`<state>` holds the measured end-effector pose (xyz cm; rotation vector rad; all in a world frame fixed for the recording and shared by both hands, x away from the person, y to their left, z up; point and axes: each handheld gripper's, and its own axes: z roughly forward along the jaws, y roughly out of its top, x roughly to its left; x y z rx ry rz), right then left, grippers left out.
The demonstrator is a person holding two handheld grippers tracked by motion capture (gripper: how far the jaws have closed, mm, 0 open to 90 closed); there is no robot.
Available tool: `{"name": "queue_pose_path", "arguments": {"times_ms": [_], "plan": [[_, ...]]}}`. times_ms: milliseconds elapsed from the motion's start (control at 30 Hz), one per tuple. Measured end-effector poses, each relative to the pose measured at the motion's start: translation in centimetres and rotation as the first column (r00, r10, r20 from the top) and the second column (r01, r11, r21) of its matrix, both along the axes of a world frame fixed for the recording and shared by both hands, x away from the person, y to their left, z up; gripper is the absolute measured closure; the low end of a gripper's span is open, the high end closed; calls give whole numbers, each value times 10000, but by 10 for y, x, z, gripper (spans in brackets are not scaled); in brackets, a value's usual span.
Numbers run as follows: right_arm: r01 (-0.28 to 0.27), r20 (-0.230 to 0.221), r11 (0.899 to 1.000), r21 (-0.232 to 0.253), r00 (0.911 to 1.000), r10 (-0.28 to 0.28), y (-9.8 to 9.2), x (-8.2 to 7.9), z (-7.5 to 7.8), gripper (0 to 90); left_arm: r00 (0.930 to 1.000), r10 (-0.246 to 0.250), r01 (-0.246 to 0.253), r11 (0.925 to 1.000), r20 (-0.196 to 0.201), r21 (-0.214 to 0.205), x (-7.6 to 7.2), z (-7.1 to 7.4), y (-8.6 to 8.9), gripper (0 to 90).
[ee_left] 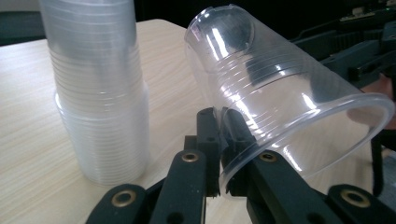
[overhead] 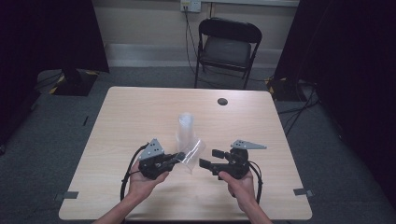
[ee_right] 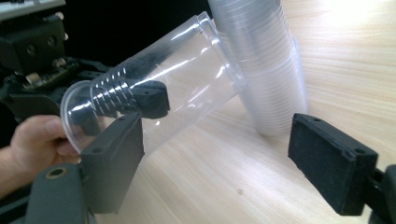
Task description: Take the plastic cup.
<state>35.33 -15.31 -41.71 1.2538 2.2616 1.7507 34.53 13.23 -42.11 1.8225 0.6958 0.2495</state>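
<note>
I have my left gripper (overhead: 179, 157) clamped on the rim of a clear plastic cup (overhead: 193, 156). In the left gripper view the two black jaws pinch the wall of the cup (ee_left: 280, 88) at its open edge, one jaw inside and one outside, with nothing but the thin plastic between them. The cup lies tilted on its side in the air above the table (overhead: 130, 116), its open mouth turned toward my right gripper (overhead: 211, 158) and its closed bottom pointing away toward the stack of cups (overhead: 185, 128).

That stack stands upright on the table, just behind the held cup. In the left gripper view the stack (ee_left: 100, 93) rises at the left, close beside the held cup but apart from it as far as I can tell. In the right gripper view the bottom of the cup (ee_right: 187, 79) sits very near the stack (ee_right: 266, 65); whether they touch I cannot tell.

My right gripper is spread wide with nothing between its pads. In the right gripper view its jaws stand well apart, the near one just below the cup's mouth, the other out over bare wood. It sits just to the right of the cup's mouth, facing it. My left hand (overhead: 142, 179) and my right hand (overhead: 240, 184) each hold a gripper near the table's near edge.
</note>
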Motion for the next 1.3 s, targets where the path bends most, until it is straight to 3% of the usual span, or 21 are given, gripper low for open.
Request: {"name": "queue_pose_path", "arguments": {"times_ms": [167,267,400,433,633,733,800,833,867,900,933,967,1000,1033,1100,1133,1167,1200,1233,1267,1300], "plan": [[-11,317,9997,-255,9995,19,-3,-2,2,214,9993,-217,215,9998,-310,-52,-1,0,-1,871],[94,747,9984,-552,9972,-52,-6,-5,4,215,9984,-295,300,9995,-483,85,1,0,-2,872],[-170,1031,9972,-724,9944,244,-10,-6,5,230,9963,-433,447,9989,-737,165,3,-1,0,872],[-267,1139,9961,-839,9928,362,-10,-7,5,230,9930,-620,655,9973,-1001,317,5,-2,-1,872],[-590,1705,9873,-1478,9818,842,-8,-11,7,219,9808,-1052,1230,9871,-1644,1020,8,-7,-7,872],[-772,1884,9814,-1758,9758,1105,-5,-12,7,203,9767,-1109,1341,9839,-1839,1185,8,-9,-9,872],[-923,2121,9761,-1968,9680,1343,-3,-15,8,194,9688,-1445,1711,9777,-2015,1216,9,-11,-9,872],[-1128,2279,9701,-2150,9601,1621,0,-17,8,181,9617,-1571,1901,9727,-2248,1332,9,-12,-10,873],[-1128,2279,9701,-2150,9601,1621,0,-17,8,181,9617,-1571,1901,9727,-2248,1332,9,-12,-10,874],[-1322,2398,9638,-2316,9524,1882,2,-19,9,171,9526,-1695,2054,9709,-2527,1231,10,-13,-11,874],[-1322,2398,9638,-2316,9524,1882,2,-19,9,171,9526,-1695,2054,9709,-2527,1231,10,-13,-11,874],[-1566,2427,9549,-2523,9450,2191,5,-21,8,167,9399,-1895,2316,9650,-2840,1228,12,-14,-11,874],[-1566,2427,9549,-2523,9450,2191,5,-21,8,167,9399,-1895,2316,9650,-2840,1228,12,-14,-11,874],[-1710,2515,9448,-2796,9366,2440,8,-23,7,160,9281,-2015,2494,9608,-3133,1210,13,-15,-11,874],[-1867,2553,9303,-3156,9276,2728,11,-24,5,154,9198,-2075,2625,9562,-3330,1293,14,-16,-11,873],[-1867,2553,9303,-3156,9276,2728,11,-24,5,154,9198,-2075,2625,9562,-3330,1293,14,-16,-11,873],[-2099,2530,9124,-3515,9170,3085,16,-26,3,151,9169,-2153,2713,9538,-3361,1290,13,-17,-13,873],[-2172,2531,9038,-3687,9121,3225,18,-27,2,151,9146,-2196,2770,9520,-3396,1304,13,-17,-14,873],[-2245,2537,8940,-3877,9064,3376,20,-28,1,150,9183,-2138,2719,9523,-3331,1383,13,-17,-14,872],[-2245,2537,8940,-3877,9064,3376,20,-28,1,150,9183,-2138,2719,9523,-3331,1383,13,-17,-14,873],[-2306,2555,8843,-4060,9004,3521,23,-29,0,140,9178,-2101,2702,9523,-3370,1419,13,-16,-14,873]]}}
